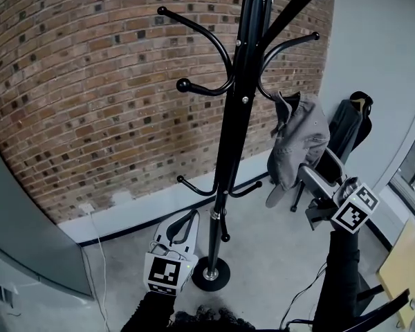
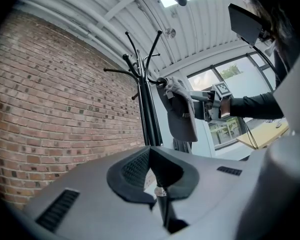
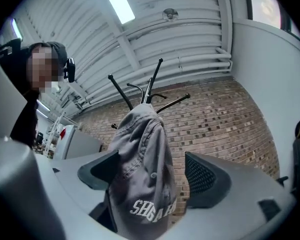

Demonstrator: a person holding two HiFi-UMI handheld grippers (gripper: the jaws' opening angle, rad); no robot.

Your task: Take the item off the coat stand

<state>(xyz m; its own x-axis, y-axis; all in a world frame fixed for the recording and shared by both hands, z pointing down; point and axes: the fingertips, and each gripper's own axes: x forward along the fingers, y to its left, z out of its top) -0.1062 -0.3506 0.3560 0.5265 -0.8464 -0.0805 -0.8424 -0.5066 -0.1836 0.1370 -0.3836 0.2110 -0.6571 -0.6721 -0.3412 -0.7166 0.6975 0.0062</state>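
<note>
A grey cap [image 1: 299, 140] hangs from a right-hand hook of the black coat stand [image 1: 238, 109]. My right gripper [image 1: 318, 177] reaches up to the cap's lower part. In the right gripper view it [image 3: 150, 176] stands open around the cap [image 3: 142, 169]: the left pad [image 3: 97, 170] lies against the fabric and the right pad [image 3: 205, 179] stands clear of it. White lettering shows on the cap's lower edge. My left gripper [image 1: 191, 217] hangs low beside the stand's pole, its tips together and holding nothing [image 2: 150, 151].
A brick wall [image 1: 90, 81] runs behind the stand. The stand's round base [image 1: 211, 274] sits on the floor by my left gripper. A black chair [image 1: 349, 126] stands behind the cap. A wooden tabletop [image 1: 404, 268] is at the right edge, and a white cable [image 1: 100, 261] lies at the left.
</note>
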